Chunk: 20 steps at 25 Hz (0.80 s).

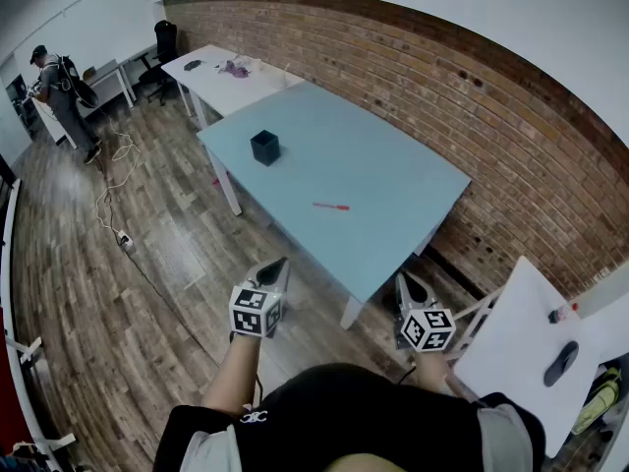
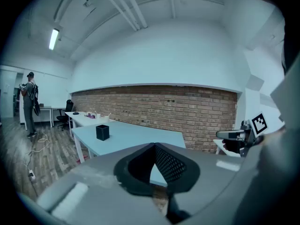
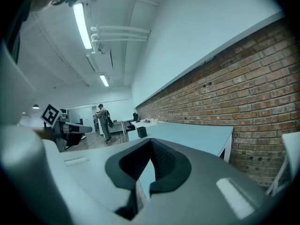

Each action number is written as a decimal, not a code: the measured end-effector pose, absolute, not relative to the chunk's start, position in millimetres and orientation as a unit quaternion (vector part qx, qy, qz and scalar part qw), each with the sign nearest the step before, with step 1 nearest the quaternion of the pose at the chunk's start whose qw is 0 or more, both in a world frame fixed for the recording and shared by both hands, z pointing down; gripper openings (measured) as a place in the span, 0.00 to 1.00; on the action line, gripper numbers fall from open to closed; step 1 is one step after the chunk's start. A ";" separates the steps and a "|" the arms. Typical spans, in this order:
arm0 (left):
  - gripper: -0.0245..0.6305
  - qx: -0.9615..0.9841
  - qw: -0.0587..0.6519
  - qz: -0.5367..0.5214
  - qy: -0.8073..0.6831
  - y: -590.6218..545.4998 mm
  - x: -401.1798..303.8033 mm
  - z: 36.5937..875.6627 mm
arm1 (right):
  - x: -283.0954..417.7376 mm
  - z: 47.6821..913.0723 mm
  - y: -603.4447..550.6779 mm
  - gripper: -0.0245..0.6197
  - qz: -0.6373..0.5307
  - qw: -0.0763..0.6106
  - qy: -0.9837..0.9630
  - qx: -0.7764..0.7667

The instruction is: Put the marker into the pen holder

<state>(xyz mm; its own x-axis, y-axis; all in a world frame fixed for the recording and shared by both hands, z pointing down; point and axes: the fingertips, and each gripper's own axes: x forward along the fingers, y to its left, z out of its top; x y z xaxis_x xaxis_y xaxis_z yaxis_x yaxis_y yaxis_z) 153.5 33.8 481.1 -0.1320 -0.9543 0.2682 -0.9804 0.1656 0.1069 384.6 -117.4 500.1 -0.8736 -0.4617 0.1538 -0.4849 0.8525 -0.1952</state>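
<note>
Step in hand, as a judgement: the very start, approach not begun, nothing grasped. The person stands back from the blue tabletop (image 1: 393, 165), which fills the middle of the head view, and both grippers hang off its near edge over the wood floor.

Left gripper (image 1: 278, 264), low centre-left of the head view: its own view shows the fingers closed tip to tip with nothing between them (image 2: 154, 146). Right gripper (image 1: 406, 281), low centre-right: fingers likewise pressed together and empty (image 3: 151, 142).

Pen holder (image 1: 264, 147): black, square, upright, toward the upper-left end of the tabletop. It is also seen small in the left gripper view (image 2: 102, 132) and the right gripper view (image 3: 142, 131).

Marker (image 1: 331, 206): red, lying flat near the middle of the tabletop, well apart from the pen holder and well apart from both grippers. It is too small to find in either gripper view.

Next move likely calls for stepping in, opening one pair of fingers, and coming down across the marker's barrel; the right gripper looks somewhat nearer. A thin, flat barrel needs a low, centred pinch.

Counts:
- Blue tabletop: one
- White tables: two, one in the upper left and one in the lower right
- Other person: one, far upper left
- Grippers: two
- Pen holder: one
- Marker: one
</note>
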 end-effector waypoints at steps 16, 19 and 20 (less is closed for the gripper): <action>0.04 0.643 0.152 0.058 -0.748 49.2 141.8 490.9 | 380.6 512.4 -115.4 0.05 0.115 0.070 -0.953 0.272; 0.04 0.641 0.155 0.059 -0.749 52.3 138.7 498.3 | 377.2 518.1 -113.1 0.05 0.113 0.082 -0.953 0.270; 0.04 0.640 0.156 0.060 -0.750 53.8 137.3 500.8 | 375.5 520.3 -110.9 0.05 0.112 0.088 -0.953 0.268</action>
<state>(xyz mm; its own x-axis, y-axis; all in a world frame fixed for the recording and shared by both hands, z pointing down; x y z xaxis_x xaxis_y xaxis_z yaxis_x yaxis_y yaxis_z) 137.3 53.8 500.8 -0.1309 -0.9414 0.3107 -0.9789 0.1723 0.1097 375.5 -110.9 520.3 -0.8412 -0.4908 0.2270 -0.5301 0.8314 -0.1668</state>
